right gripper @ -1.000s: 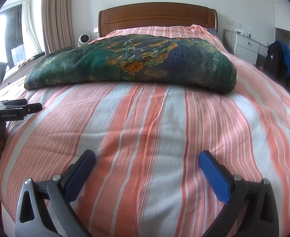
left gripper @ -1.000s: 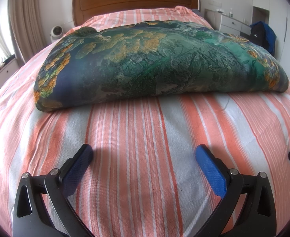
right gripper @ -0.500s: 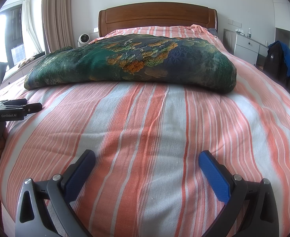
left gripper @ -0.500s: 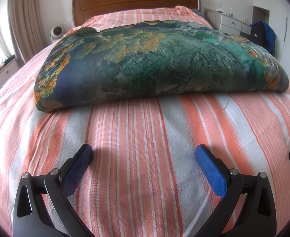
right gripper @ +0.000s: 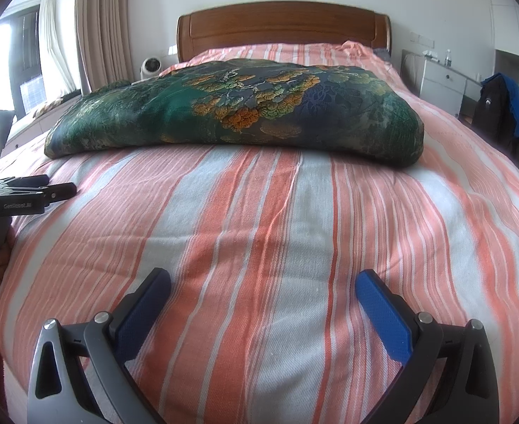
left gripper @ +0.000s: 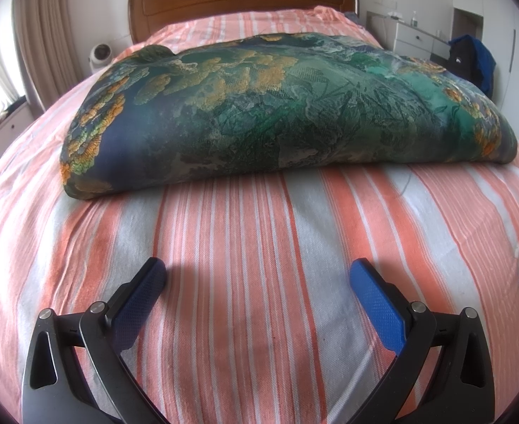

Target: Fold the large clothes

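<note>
A large folded cloth with a dark green, blue and orange flower pattern (left gripper: 280, 113) lies as a thick bundle across the middle of the striped bed; it also shows in the right wrist view (right gripper: 245, 113). My left gripper (left gripper: 257, 272) is open and empty, low over the sheet, well short of the bundle's near edge. My right gripper (right gripper: 263, 277) is open and empty too, the same distance back. The left gripper's body shows at the left edge of the right wrist view (right gripper: 22, 194), held by a hand.
The bed has an orange, white and grey striped sheet (left gripper: 259, 229) and a wooden headboard (right gripper: 280, 31). A small white fan (right gripper: 150, 66) stands at the back left. A white dresser (right gripper: 443, 84) and a dark jacket with blue lining (right gripper: 503, 113) stand on the right.
</note>
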The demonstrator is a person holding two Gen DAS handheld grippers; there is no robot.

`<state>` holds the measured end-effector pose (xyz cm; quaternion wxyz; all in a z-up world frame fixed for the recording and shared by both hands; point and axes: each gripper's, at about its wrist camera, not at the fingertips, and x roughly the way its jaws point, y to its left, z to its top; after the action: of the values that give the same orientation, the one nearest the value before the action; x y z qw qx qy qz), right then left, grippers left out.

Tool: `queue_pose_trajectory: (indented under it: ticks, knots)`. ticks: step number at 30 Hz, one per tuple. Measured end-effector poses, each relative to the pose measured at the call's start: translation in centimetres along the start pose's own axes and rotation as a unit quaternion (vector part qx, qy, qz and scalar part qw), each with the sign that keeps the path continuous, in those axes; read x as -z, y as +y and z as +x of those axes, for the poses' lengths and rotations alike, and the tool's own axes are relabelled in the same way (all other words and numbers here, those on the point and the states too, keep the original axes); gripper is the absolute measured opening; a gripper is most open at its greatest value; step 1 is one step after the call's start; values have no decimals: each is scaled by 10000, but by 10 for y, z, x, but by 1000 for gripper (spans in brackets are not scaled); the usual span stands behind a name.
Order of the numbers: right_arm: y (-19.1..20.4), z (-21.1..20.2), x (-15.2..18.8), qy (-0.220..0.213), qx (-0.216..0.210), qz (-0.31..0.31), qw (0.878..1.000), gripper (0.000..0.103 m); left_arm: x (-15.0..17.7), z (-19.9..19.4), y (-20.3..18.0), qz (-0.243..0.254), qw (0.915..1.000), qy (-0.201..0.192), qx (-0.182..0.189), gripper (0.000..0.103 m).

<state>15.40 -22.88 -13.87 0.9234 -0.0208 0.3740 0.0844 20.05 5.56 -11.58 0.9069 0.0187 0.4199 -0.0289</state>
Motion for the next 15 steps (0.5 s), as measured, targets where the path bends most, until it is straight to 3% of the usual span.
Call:
queue_pose_trajectory:
  ticks: [2,3,5,6,8,11,12,14,15]
  knots:
    - [-11,-12,-7,-134,-328,337,9988,102,-4,-3,2,71,9998,165,128,103]
    - [-24,-22,-14,-399,-471,772,9951,102,-6,-7,3,143,9993,237,236,102]
    - [-56,-36,-27,-891,-716,1791,9772,103,-9,-16,4,296,9982,317,415,102]
    - [-73,-37,-32,-1083,-855,2275,9640,103,-12,-21,4,370,9977,313,465,102]
    - [-117,-23,-43,-1268,-1264,3462,9209,103,-27,-36,1,533,9968,222,554,102]
    - [-164,21,-46,-1046,-1306,4735,8648,103,-63,-66,-7,757,9936,-111,825,102]
    - [-172,35,-46,-917,-1305,4991,8517,101,-75,-73,-12,829,9922,-175,912,102]
    - [-182,52,-49,-939,-1468,5181,8374,83,-107,-83,-26,1006,9885,-236,1105,102]
    - [-184,53,-51,-982,-1361,5149,8406,64,-124,-87,-34,1067,9868,-257,1193,102]
